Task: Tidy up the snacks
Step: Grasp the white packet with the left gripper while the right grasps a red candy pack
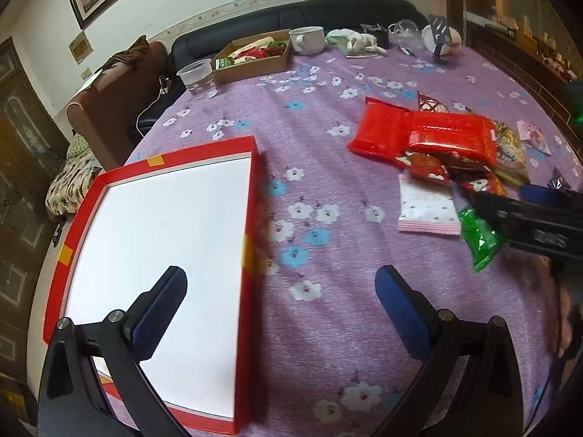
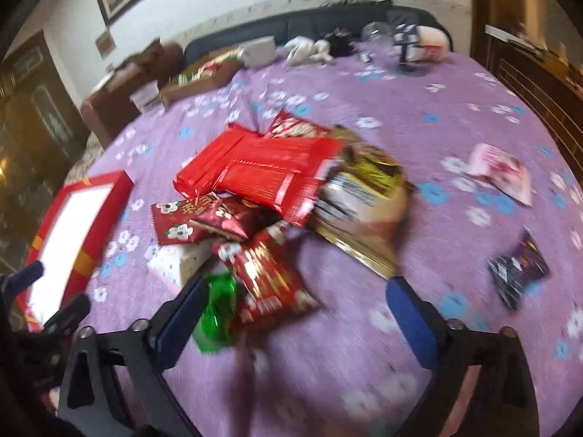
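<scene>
Over the purple floral tablecloth [image 1: 328, 138], the left gripper [image 1: 280, 304] hangs with jaws spread wide and empty, its left finger above the red tray [image 1: 251, 189] at near left. Right of it, the right gripper [image 2: 295, 313] gapes over the snack pile [image 2: 262, 171], with the green packet [image 2: 215, 313] beside its left finger.

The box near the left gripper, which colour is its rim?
Red, with orange tape patches; the box has a white inside. The left wrist view shows it best.
</scene>
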`<state>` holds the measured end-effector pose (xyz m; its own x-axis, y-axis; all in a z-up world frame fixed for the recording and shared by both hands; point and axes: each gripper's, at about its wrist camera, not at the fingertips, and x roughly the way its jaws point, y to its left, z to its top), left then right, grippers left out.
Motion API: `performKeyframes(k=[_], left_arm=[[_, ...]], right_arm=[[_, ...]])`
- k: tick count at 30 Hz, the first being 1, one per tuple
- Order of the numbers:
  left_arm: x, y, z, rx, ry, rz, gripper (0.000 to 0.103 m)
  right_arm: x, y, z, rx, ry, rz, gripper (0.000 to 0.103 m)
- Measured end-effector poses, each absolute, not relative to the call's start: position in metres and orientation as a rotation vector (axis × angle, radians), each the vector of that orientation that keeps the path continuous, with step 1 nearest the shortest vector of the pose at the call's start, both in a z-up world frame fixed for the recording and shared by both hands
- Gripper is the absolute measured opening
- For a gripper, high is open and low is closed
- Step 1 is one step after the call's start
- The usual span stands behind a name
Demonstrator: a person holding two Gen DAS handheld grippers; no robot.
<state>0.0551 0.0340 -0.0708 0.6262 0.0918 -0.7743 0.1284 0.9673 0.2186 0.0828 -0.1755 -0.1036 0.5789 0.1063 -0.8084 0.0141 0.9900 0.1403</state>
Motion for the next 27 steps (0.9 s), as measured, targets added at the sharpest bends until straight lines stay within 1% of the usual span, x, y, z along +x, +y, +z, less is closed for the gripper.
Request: performKeyframes(k=[2,3,5,6,10,15,18,19,20,21,22,23,25,27], left_arm=[[0.056,0.033,-0.069,0.278,0.891,-0.031,0.103],[0.057,0.031,-0.068,0.288,0.89,-0.041,0.103],[0.062,0.026,-0.067,0.285,0.907,-0.075,0.1],[0.065,0.022,-0.067,0.283,0.92,-0.097,0.099],[0.079,-0.007,-0.071,0.302,0.96,-0.171,0.099],[0.107,-0.046,-0.087,0.305,1.046,-0.242,0.099],[0.124,-0.062,-0.103,0.285,1.125,-0.282,0.087],[0.13,-0.061,-0.104,0.228,1.132,-0.298,0.083],[0.133,-0.059,-0.105,0.204,1.14,-0.294,0.081],[0.134,-0.058,-0.104,0.195,1.133,-0.291,0.074],[0.132,-0.057,-0.102,0.201,1.119,-0.303,0.064],[0.127,-0.057,-0.101,0.214,1.102,-0.321,0.06],[0.12,-0.053,-0.1,0.218,1.078,-0.348,0.039],[0.114,-0.048,-0.099,0.22,1.073,-0.362,0.037]], right_arm=[[0.093,-0.17,-0.108,0.119,0.969,0.046,0.093],[0.095,-0.168,-0.108,0.097,0.961,0.04,0.085],[0.095,-0.171,-0.105,0.074,0.952,0.029,0.061],[0.093,-0.173,-0.105,0.057,0.951,0.013,0.054],[0.077,-0.197,-0.102,0.074,0.967,0.036,0.054],[0.039,-0.241,-0.099,0.226,0.981,0.085,0.054],[0.023,-0.249,-0.098,0.249,0.984,0.091,0.054],[0.02,-0.25,-0.098,0.258,0.983,0.093,0.054],[0.019,-0.251,-0.098,0.261,0.982,0.093,0.054],[0.017,-0.25,-0.099,0.261,0.977,0.091,0.054],[0.016,-0.25,-0.099,0.258,0.97,0.085,0.054],[0.017,-0.248,-0.099,0.253,0.969,0.078,0.054],[0.018,-0.245,-0.099,0.24,0.965,0.063,0.054],[0.018,-0.241,-0.098,0.24,0.959,0.063,0.054]])
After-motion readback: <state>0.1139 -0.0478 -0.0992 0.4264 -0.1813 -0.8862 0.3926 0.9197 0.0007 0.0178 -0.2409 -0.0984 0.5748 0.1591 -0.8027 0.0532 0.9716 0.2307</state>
